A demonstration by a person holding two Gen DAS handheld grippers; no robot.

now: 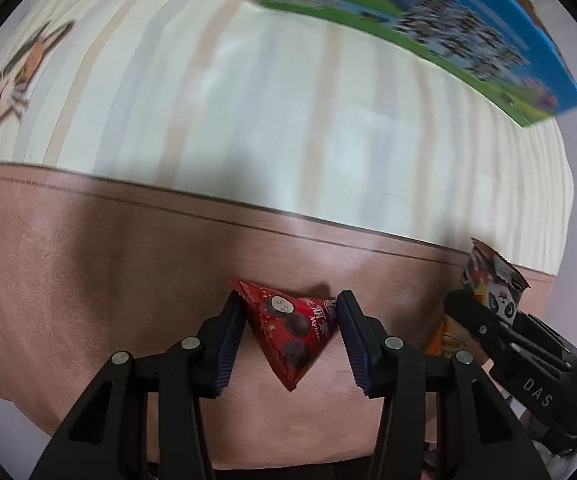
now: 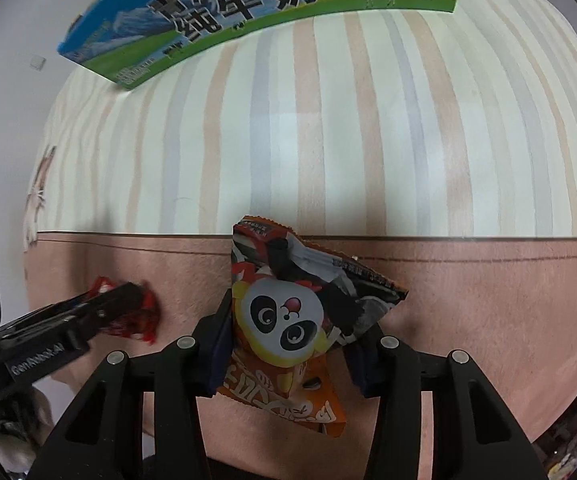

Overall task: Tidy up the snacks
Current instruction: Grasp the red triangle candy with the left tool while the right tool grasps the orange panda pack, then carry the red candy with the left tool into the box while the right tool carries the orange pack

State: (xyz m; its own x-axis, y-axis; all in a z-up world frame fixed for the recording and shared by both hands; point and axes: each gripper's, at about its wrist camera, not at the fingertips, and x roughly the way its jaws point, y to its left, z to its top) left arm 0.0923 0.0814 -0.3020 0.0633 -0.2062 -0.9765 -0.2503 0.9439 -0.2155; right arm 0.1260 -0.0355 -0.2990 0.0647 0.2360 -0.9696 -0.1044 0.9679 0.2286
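Note:
A red triangular snack packet (image 1: 292, 328) printed with dark chocolate balls sits between the pads of my left gripper (image 1: 290, 312), which is shut on it just above the pinkish-brown band of the cloth. My right gripper (image 2: 288, 344) is shut on an orange and black snack bag with a panda face (image 2: 280, 320), whose top sticks up crumpled past the fingers. In the left wrist view the right gripper (image 1: 460, 304) and the panda bag (image 1: 492, 276) show at the right edge. In the right wrist view the left gripper (image 2: 136, 300) covers most of the red packet (image 2: 146, 320).
A blue and green milk carton box (image 2: 228, 12) (image 1: 428, 28) with cows and large characters stands at the far side of the table. The cloth (image 2: 328, 140) is pale with pastel stripes, with a cat picture (image 1: 4, 80) at its left. The table's near edge lies below the grippers.

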